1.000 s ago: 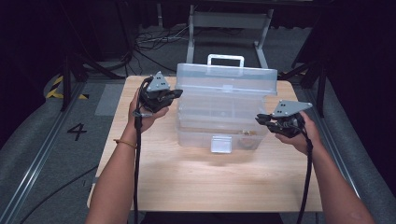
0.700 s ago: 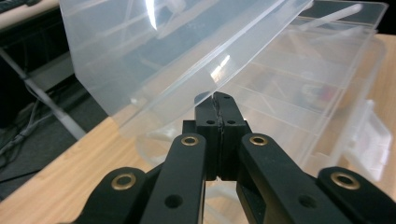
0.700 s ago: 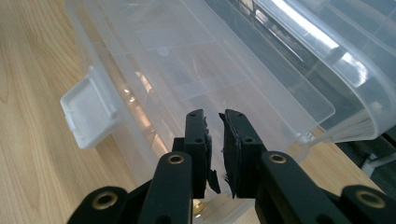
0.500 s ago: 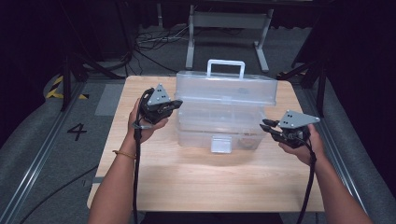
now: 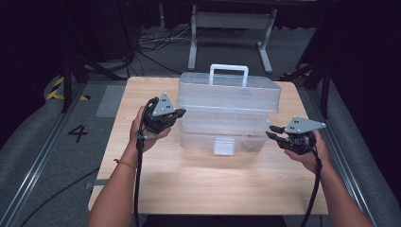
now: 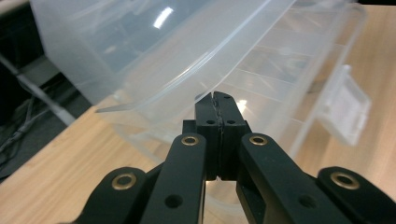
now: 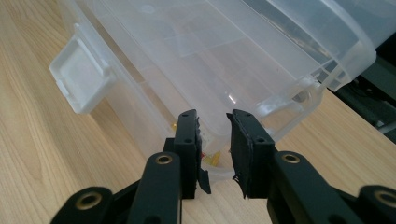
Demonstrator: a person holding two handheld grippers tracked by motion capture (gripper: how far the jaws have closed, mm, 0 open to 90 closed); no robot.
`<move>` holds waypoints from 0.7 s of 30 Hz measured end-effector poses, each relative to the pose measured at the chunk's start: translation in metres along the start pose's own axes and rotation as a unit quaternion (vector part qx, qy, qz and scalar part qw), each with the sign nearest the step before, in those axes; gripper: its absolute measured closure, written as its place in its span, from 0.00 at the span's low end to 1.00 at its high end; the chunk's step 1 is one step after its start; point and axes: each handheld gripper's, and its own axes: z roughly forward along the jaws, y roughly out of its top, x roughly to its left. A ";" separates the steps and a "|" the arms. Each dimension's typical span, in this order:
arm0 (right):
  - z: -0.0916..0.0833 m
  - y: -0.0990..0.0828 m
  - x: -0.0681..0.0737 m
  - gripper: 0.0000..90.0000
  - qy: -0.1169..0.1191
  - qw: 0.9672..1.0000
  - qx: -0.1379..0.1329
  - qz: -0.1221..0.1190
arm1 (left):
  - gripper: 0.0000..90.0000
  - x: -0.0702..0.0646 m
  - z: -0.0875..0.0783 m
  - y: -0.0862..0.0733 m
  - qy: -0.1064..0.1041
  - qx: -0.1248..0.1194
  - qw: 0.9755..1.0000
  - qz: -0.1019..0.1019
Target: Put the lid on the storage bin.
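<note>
A clear plastic toolbox (image 5: 227, 111) with a white handle (image 5: 229, 74) and a front latch (image 5: 223, 145) stands on the wooden table (image 5: 198, 184). Its upper tier sits slightly offset over the lower one. My left gripper (image 5: 181, 113) is at the box's left end, shut with nothing between the pads; in the left gripper view its tips (image 6: 217, 99) sit just under the lid's edge (image 6: 187, 77). My right gripper (image 5: 271, 132) is at the box's right end. Its jaws have just been opening and stand apart (image 7: 213, 119) in front of the box's corner (image 7: 289, 100), gripping nothing.
Behind the table stands a grey metal frame (image 5: 229, 21), with cables on the dark floor. A grey strip marked 4 (image 5: 78, 133) runs along the left. Bare tabletop lies in front of the box, between the person's forearms.
Both hands have come down and slightly toward the person beside the box. The box's upper part has sunk lower. The right gripper's jaws have parted.
</note>
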 end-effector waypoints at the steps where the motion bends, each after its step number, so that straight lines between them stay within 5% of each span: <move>1: 0.000 -0.002 -0.001 0.79 -0.002 1.000 -0.002 0.010 | 1.00 -0.002 -0.001 -0.001 -0.005 0.003 1.000 -0.001; 21: -0.001 -0.017 -0.008 0.72 -0.015 0.999 0.012 0.028 | 1.00 -0.019 -0.002 -0.015 -0.019 0.036 0.999 0.015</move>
